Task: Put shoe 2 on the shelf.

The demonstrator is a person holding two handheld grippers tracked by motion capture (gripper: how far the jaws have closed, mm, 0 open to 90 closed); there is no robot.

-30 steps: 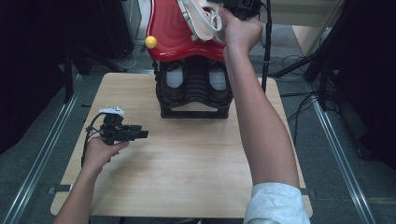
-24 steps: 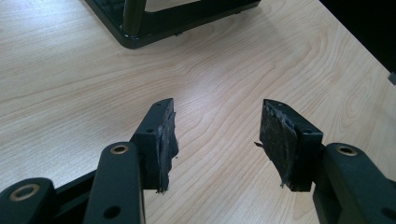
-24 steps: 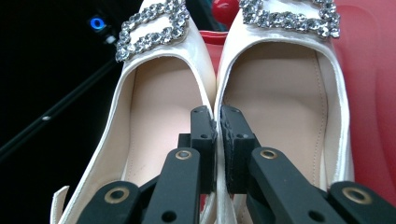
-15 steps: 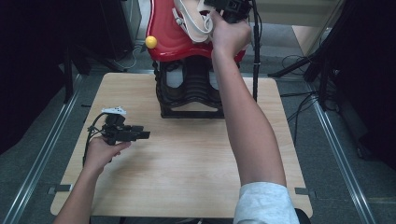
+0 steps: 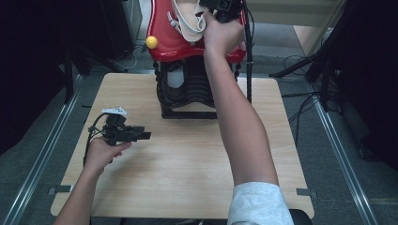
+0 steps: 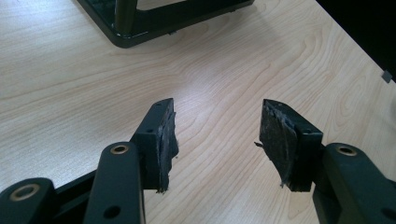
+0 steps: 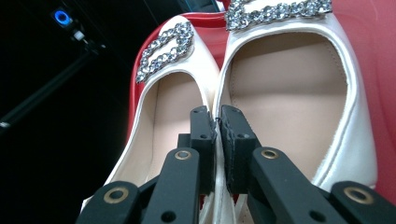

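Drift of the right hand leftward along the top edge of the high view over the last second, with the right tongs (image 5: 220,7) and the pair of cream shoes (image 5: 187,21) carried along by the same small amount. Clenched in the right gripper view, right tongs (image 7: 217,116) pinching the two touching inner walls of the pair of cream shoes (image 7: 289,93), jewelled buckles at the upper edge of that frame, toes pointing away. Located at upper centre of the high view, over the red shell (image 5: 159,28) with its yellow knob (image 5: 151,42), above the black stand (image 5: 187,89); impossible to tell whether resting on the red surface or held just clear of it. Taken together, probably a carry under way with both shoes moving as one, grip secure, no set-down yet. Nothing new at the left of the frame: left tongs (image 5: 141,136) parked low over the desk (image 5: 187,178), released, with bare wood between the pads in the left gripper view (image 6: 217,116) and the stand's foot (image 6: 140,23) at the upper left.
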